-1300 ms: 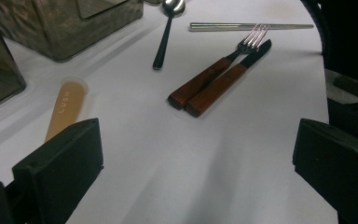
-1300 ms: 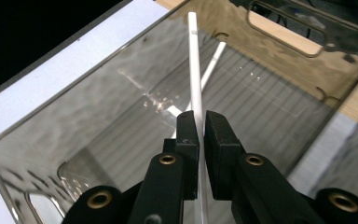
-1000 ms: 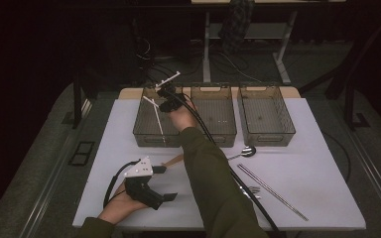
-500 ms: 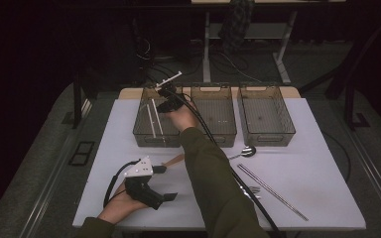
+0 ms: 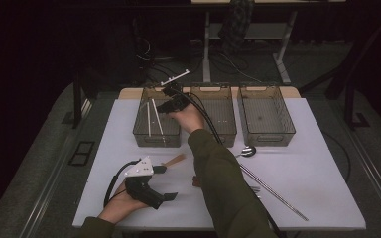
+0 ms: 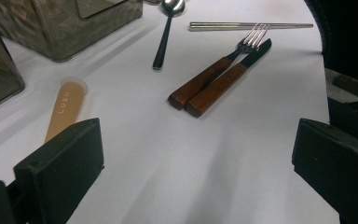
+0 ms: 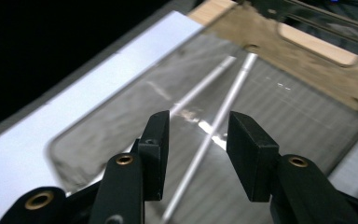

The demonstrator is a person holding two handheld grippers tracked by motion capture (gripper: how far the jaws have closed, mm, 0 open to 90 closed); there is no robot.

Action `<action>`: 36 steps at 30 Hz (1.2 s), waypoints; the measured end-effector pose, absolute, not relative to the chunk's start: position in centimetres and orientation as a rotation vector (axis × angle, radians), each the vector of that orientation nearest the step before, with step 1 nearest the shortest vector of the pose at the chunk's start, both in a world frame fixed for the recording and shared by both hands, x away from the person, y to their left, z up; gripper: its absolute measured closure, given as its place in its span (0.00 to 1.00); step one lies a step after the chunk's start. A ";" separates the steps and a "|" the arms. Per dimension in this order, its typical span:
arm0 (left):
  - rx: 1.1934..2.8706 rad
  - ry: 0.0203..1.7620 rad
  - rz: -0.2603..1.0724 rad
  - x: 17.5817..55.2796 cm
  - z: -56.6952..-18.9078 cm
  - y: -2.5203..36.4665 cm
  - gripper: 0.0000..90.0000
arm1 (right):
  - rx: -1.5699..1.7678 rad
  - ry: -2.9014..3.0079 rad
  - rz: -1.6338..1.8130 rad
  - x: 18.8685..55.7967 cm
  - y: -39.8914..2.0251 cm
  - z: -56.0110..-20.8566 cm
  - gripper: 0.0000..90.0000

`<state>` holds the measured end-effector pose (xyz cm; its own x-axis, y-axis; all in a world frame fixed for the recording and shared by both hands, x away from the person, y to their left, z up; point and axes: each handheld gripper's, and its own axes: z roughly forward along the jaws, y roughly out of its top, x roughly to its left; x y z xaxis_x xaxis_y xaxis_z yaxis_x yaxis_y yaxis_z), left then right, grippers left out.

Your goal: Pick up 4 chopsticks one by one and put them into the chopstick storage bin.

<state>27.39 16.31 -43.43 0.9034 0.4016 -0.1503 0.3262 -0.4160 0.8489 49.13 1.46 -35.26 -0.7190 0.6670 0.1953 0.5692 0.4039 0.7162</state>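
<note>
From the high view, the right gripper (image 5: 170,101) hangs over the far-left bin (image 5: 156,118), where two pale chopsticks (image 5: 153,118) lie. The left gripper (image 5: 151,183) rests near the table's (image 5: 322,163) near-left edge, a wooden spatula (image 5: 174,160) just beyond it.

The left gripper view brings out what the sleeve hides above: a fork (image 6: 219,65) and knife (image 6: 228,79) with wooden handles lying side by side, touching, a spoon (image 6: 165,32) and metal chopsticks (image 6: 249,25) farther off. Its jaws stand wide apart, empty.

The right gripper view looks straight down into the bin (image 7: 270,154): jaws parted, holding nothing, both chopsticks (image 7: 214,126) on the floor of it.
</note>
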 end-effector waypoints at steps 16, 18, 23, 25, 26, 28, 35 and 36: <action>2.051 0.522 0.093 27.4 -43.5 16.2 0.00 | 0.786 2.793 1.254 44.0 3.2 -35.0 0.99; 2.052 0.524 0.092 27.4 -43.5 16.2 0.00 | 0.760 2.809 1.246 43.6 3.5 -35.2 0.99; 2.055 0.521 0.094 27.4 -43.6 16.2 0.00 | 0.728 2.838 1.215 42.9 4.2 -35.8 0.99; 2.055 0.522 0.093 27.4 -43.5 16.2 0.00 | 0.723 2.852 1.188 42.8 4.4 -36.2 0.99; 2.055 0.522 0.094 27.4 -43.5 16.2 0.00 | 0.730 2.845 1.161 42.8 4.5 -36.3 0.99; 2.055 0.521 0.094 27.4 -43.5 16.2 0.00 | 0.753 2.821 1.120 42.9 4.2 -36.6 0.99; 2.056 0.523 0.093 27.5 -43.6 16.1 0.00 | 0.799 2.769 1.075 43.6 2.7 -36.4 0.99; 2.057 0.523 0.094 27.5 -43.6 16.1 0.00 | 0.809 2.765 1.073 43.7 2.5 -36.3 0.99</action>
